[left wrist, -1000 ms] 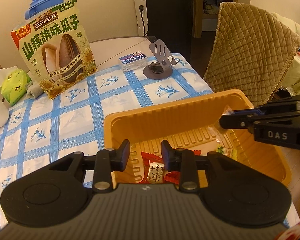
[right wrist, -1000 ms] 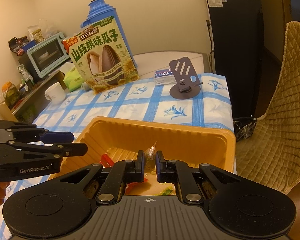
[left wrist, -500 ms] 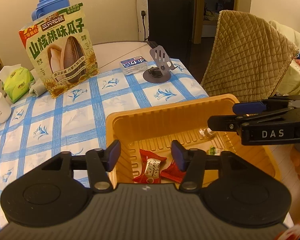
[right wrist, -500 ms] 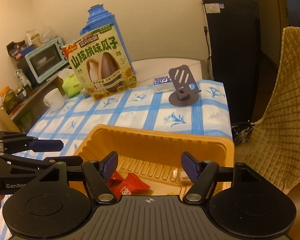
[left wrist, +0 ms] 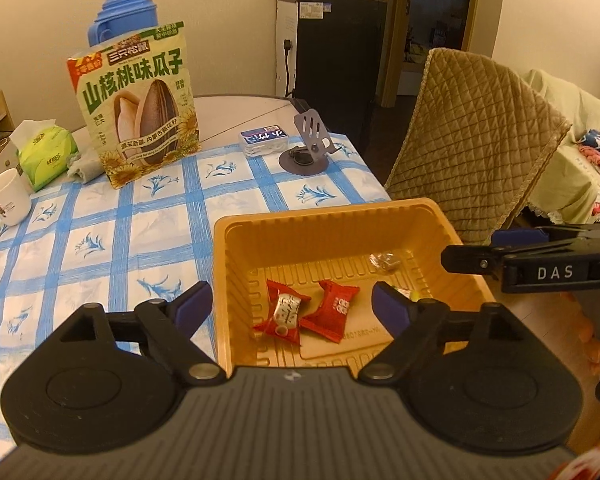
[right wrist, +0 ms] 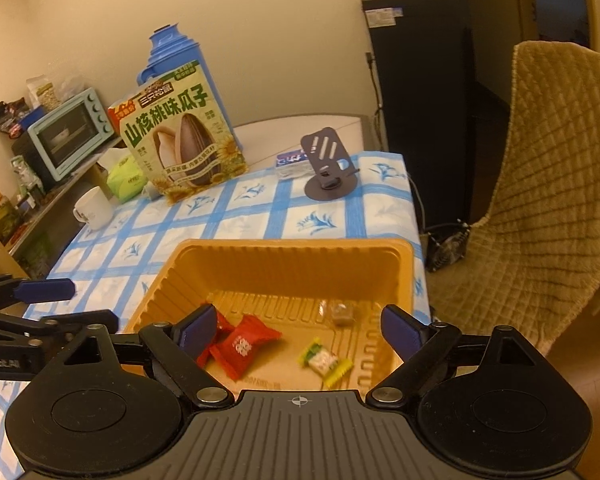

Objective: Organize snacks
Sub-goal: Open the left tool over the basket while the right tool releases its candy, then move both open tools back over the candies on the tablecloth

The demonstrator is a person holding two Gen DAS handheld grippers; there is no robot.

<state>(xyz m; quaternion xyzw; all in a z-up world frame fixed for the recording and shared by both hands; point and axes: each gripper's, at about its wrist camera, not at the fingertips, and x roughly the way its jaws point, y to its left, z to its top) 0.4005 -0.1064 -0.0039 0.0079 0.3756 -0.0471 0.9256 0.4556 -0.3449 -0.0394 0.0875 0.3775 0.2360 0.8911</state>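
In orange tray (left wrist: 332, 216): two red-wrapped candies (left wrist: 332, 310), flat.

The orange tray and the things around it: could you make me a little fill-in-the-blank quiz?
1. The orange tray holds ___ red-wrapped candies.
2. The sunflower seed bag stands in front of a ___ jug.
3. The left tool and the right tool both stand ___, holding nothing.

Missing words: two; blue; open
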